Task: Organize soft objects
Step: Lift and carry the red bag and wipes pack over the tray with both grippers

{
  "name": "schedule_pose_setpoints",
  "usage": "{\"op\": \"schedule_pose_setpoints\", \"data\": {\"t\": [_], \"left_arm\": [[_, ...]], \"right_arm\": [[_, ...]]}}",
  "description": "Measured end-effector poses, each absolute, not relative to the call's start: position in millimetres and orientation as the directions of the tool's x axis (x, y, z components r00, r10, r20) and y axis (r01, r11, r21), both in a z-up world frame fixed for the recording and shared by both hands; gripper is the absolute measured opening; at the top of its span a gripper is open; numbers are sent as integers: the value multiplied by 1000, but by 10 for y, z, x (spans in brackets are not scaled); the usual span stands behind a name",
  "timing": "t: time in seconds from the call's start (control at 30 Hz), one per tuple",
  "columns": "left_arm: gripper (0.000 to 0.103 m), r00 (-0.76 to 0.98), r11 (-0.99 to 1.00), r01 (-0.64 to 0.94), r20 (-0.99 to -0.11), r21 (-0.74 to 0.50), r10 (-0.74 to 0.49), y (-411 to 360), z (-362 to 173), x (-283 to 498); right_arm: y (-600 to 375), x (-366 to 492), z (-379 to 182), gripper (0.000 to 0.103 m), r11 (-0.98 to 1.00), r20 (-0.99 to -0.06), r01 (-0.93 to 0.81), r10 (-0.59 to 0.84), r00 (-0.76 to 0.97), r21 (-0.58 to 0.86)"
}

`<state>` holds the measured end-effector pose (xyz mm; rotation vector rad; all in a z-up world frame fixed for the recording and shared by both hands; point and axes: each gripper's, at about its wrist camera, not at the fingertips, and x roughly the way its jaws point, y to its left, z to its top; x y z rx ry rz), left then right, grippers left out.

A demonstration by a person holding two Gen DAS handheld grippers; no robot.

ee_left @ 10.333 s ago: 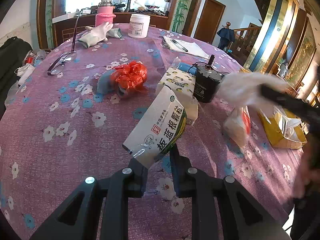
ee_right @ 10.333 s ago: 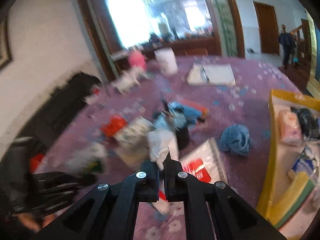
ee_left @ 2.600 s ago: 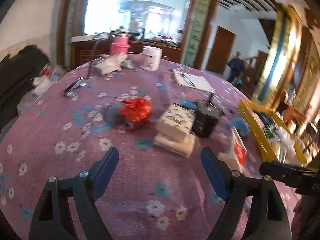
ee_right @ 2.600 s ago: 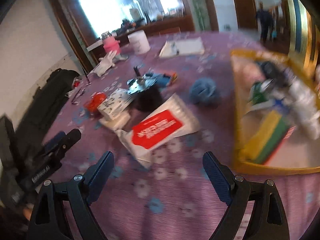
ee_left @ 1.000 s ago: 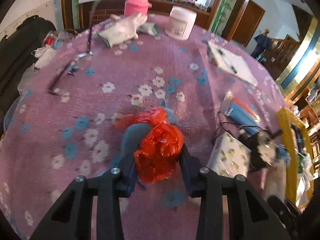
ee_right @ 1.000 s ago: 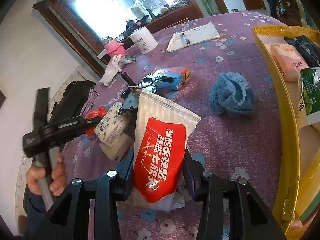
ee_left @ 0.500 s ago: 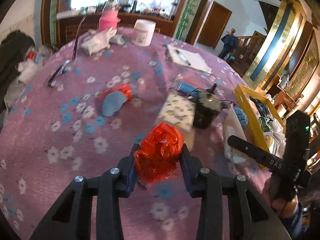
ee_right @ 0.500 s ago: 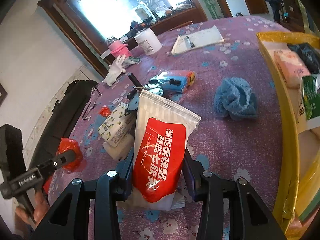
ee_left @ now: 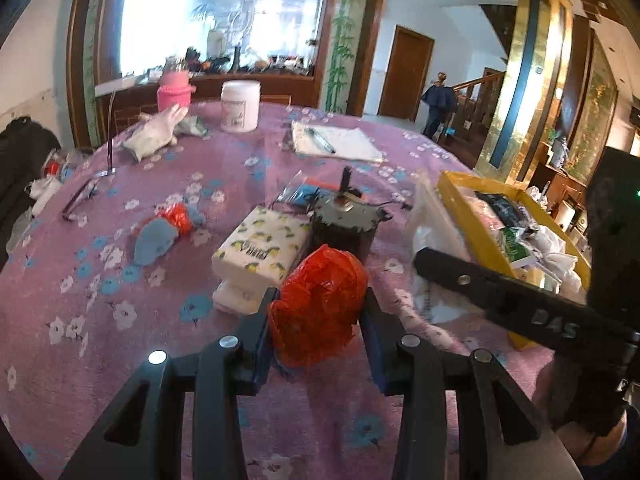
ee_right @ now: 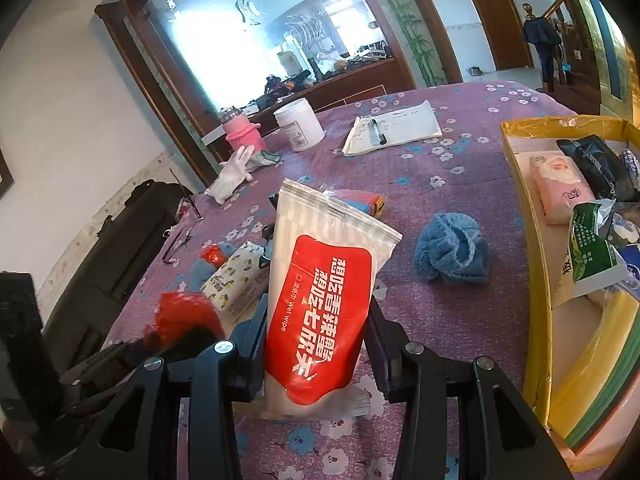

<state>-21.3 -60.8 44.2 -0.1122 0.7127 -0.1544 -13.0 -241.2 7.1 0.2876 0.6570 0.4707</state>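
Two grippers, each clamping one item above the purple floral table (ee_left: 120, 280). Left gripper (ee_left: 316, 312): clenched on a crumpled red plastic bag (ee_left: 320, 304). Right gripper (ee_right: 316, 328): grasping one wet-wipe pack (ee_right: 320, 304). One yellow tray (ee_right: 536, 280) at the right holds several packets. Only the right wrist view shows the blue cloth (ee_right: 452, 252); only the left shows the dark cylindrical device (ee_left: 344, 220) beside one tissue pack (ee_left: 260, 248).
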Motion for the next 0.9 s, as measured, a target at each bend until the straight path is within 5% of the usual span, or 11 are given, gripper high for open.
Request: {"op": "schedule_pose_setpoints", "data": {"t": [0.9], "left_arm": [[38, 767, 983, 151, -614, -109, -186, -727, 474, -331]], "right_arm": [[-2629, -523, 86, 46, 864, -482, -270, 468, 740, 425]]}}
